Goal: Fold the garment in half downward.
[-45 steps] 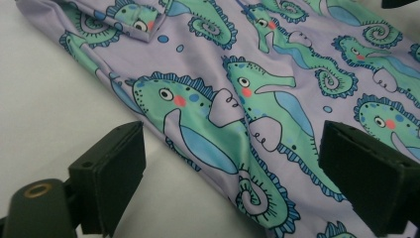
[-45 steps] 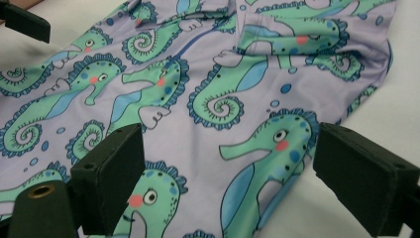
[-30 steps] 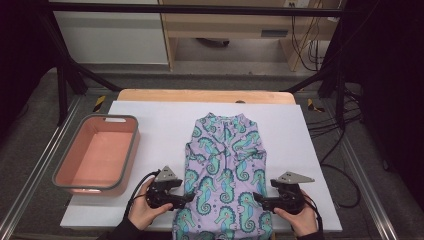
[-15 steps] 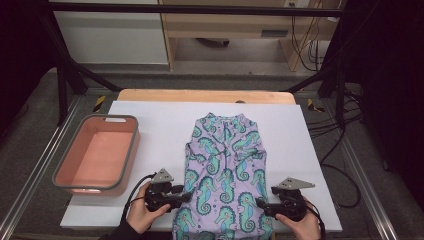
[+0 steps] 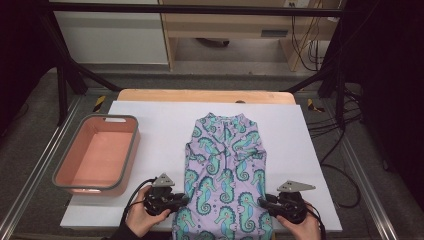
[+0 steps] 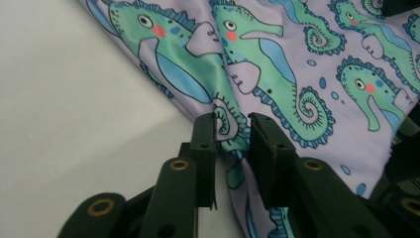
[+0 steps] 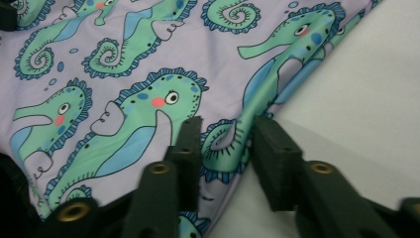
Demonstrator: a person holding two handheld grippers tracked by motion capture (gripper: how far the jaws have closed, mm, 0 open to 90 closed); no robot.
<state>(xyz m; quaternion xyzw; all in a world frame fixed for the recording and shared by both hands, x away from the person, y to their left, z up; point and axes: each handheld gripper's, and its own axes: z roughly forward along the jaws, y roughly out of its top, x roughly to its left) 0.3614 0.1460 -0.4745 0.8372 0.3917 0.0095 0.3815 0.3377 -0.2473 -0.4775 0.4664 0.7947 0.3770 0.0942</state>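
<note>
A lilac garment [image 5: 225, 160] printed with green seahorses lies flat on the white table cover [image 5: 160, 125], collar at the far end. My left gripper [image 5: 185, 200] is at its near left edge and my right gripper [image 5: 261, 201] at its near right edge, each held in a hand. In the left gripper view the jaws [image 6: 232, 129] have just been closing, and the garment [image 6: 297, 59] edge is bunched tight between them. In the right gripper view the jaws [image 7: 228, 131] have also just been closing, and a raised fold of the garment [image 7: 124, 64] sits pinched between them.
A pink bin with a grey rim [image 5: 129, 150] stands to the left of the garment. A wooden board [image 5: 205, 95] runs along the table's far edge. Cables [image 5: 330, 125] hang off the right side, beside a black frame post.
Both grippers stay at the garment's near corners. Their jaws have drawn in against the fabric edges, and the hands shifted only slightly.
</note>
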